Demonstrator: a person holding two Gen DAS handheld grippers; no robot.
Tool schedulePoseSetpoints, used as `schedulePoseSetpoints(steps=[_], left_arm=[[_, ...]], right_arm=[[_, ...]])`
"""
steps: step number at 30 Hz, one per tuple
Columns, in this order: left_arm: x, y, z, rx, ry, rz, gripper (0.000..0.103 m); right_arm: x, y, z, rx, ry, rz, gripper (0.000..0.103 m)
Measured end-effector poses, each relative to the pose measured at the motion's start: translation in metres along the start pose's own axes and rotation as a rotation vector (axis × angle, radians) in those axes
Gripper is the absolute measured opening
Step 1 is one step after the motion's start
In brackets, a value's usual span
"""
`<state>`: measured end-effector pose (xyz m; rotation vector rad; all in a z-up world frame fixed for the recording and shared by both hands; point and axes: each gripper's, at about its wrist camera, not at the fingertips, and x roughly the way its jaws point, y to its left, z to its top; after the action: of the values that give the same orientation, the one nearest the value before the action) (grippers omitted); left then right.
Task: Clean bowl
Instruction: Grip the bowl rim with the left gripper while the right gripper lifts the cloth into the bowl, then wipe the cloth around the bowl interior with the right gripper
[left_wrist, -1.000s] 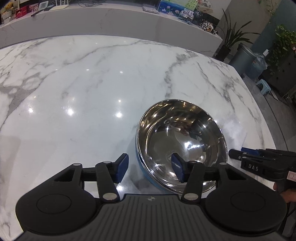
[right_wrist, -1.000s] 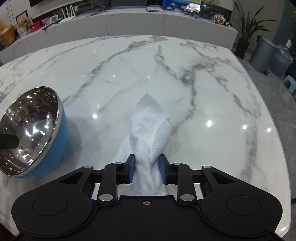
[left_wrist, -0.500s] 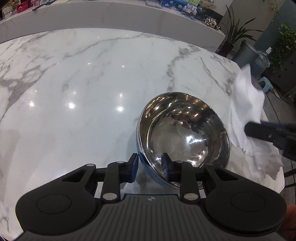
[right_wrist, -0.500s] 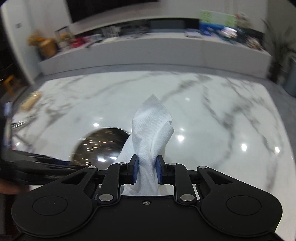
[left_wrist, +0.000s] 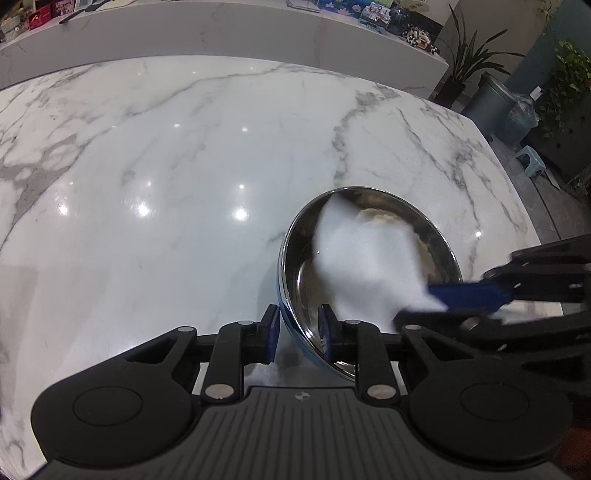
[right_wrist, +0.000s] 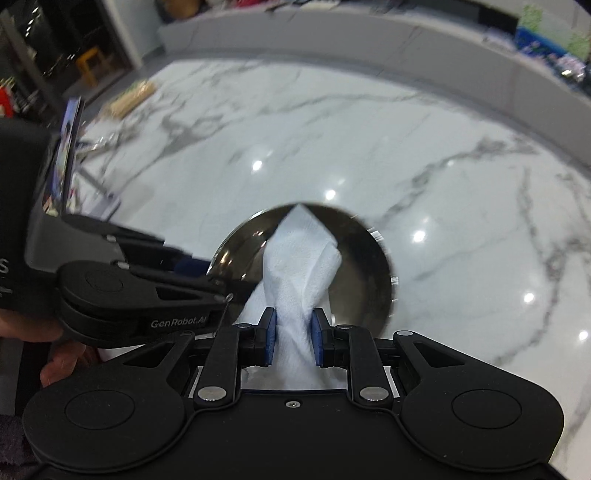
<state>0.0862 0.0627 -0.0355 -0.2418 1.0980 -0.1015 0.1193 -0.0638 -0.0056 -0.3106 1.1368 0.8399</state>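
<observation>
The left hand-held gripper (left_wrist: 297, 334) has just closed on the bowl (left_wrist: 436, 240) rim; the right hand-held gripper (right_wrist: 292, 341), clamping a towel (right_wrist: 303, 266), hangs above the bowl.

Both views ride just behind their own jaws and look steeply down at the white grey-veined marble bench (left_wrist: 184, 177). The left wrist view sits close over the near rim of the round steel bowl with a blue outside (left_wrist: 295, 332), facing the far ledge. The right wrist view looks from the bowl's other side (right_wrist: 369, 266). The 2 views share the bowl, the white paper towel (left_wrist: 365, 269) (right_wrist: 303, 266) and the surrounding bench (right_wrist: 443, 184).
</observation>
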Motion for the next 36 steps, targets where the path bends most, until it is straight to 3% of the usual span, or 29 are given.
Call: schedulePoseSetpoints(steps=[10, 15, 20, 23, 30, 36], left_arm=[[0.004, -0.002, 0.001, 0.043, 0.015, 0.023, 0.009], [0.005, -0.001, 0.002, 0.049, 0.017, 0.023, 0.009], [0.005, 0.002, 0.002, 0.045, 0.019, 0.019, 0.01], [0.005, 0.002, 0.003, 0.041, 0.017, 0.012, 0.011], [0.005, -0.001, -0.001, 0.001, 0.035, -0.001, 0.031], [0.004, -0.004, -0.008, -0.044, 0.091, -0.042, 0.038]], right_arm=[[0.025, 0.008, 0.004, -0.183, 0.167, 0.01, 0.018], [0.027, 0.015, 0.006, -0.301, 0.189, -0.074, 0.016], [0.025, 0.026, 0.003, -0.438, 0.144, -0.238, 0.016], [0.026, 0.028, -0.001, -0.465, 0.153, -0.258, 0.016], [0.032, 0.02, -0.002, -0.423, 0.166, -0.242, 0.016], [0.032, 0.021, -0.001, -0.41, 0.16, -0.235, 0.016]])
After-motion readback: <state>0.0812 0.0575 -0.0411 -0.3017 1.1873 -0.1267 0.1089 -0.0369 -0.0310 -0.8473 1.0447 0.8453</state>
